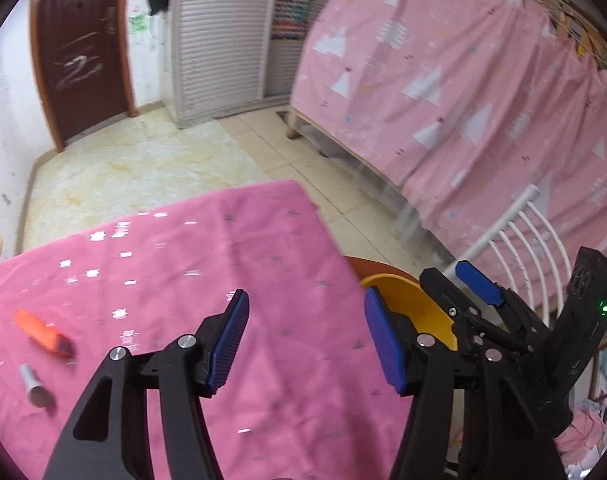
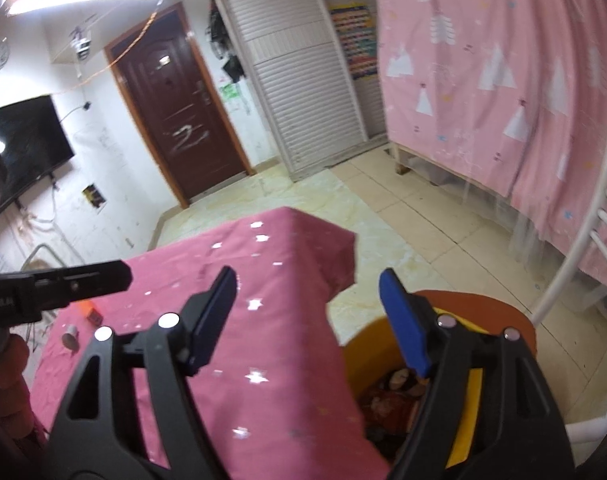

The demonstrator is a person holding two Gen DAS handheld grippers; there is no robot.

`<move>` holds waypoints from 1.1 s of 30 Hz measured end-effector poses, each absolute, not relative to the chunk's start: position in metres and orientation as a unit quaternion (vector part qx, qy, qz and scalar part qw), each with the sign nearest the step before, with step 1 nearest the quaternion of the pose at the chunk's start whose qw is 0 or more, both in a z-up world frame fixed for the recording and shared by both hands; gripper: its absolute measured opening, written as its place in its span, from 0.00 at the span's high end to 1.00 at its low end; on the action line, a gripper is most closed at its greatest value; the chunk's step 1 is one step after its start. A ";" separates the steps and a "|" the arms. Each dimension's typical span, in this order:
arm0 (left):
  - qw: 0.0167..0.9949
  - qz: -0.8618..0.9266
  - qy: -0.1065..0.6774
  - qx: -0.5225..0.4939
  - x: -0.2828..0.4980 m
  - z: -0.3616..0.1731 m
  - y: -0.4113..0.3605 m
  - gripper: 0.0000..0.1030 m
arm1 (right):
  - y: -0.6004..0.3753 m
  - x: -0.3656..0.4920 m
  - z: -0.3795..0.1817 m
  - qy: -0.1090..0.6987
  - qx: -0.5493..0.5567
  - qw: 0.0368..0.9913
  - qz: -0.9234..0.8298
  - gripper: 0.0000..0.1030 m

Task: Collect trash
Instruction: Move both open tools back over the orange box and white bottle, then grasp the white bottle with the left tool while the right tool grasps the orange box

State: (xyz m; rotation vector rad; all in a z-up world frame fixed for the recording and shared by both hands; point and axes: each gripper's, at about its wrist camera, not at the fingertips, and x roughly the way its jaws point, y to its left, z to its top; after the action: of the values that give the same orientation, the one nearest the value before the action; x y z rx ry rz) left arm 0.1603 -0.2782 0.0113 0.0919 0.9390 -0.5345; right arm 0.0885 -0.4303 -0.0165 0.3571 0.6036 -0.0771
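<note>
My left gripper (image 1: 305, 340) is open and empty above the pink tablecloth (image 1: 183, 280). An orange tube (image 1: 41, 330) and a silver cylinder (image 1: 33, 384) lie on the cloth at the far left; they also show small in the right wrist view, the tube (image 2: 90, 311) and the cylinder (image 2: 70, 337). My right gripper (image 2: 309, 320) is open and empty over the table's right edge, and it shows in the left wrist view (image 1: 477, 284). A yellow bin (image 2: 469, 412) beside the table holds crumpled trash (image 2: 387, 400); the bin also shows in the left wrist view (image 1: 415, 300).
A white metal chair (image 2: 583, 272) stands right of the bin. A pink curtain (image 1: 463, 100) covers a bed frame on the right. A brown door (image 2: 183, 120) and a white louvred cabinet (image 2: 299, 80) stand at the far wall. A television (image 2: 23, 148) hangs on the left wall.
</note>
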 end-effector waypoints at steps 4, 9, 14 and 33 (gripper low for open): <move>0.870 -0.225 0.437 0.038 0.165 0.019 -0.243 0.48 | -0.400 0.105 -0.012 0.302 0.159 0.940 -0.010 0.31; 0.881 -0.191 0.431 0.036 0.170 0.021 -0.202 0.48 | -0.359 0.124 -0.008 0.310 0.138 0.940 0.025 0.31; 0.889 -0.159 0.428 0.030 0.175 0.020 -0.162 0.48 | -0.322 0.141 -0.007 0.322 0.118 0.938 0.054 0.31; 0.880 -0.024 0.474 0.010 0.204 -0.025 -0.014 0.47 | -0.211 0.191 -0.021 0.374 0.071 0.911 0.158 0.31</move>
State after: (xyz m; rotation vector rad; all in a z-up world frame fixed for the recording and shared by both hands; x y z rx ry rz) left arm 0.2041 -0.0136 -0.0252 0.0201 0.9880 -0.0495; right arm 0.1911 -0.2112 -0.0214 0.1458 0.7719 0.3247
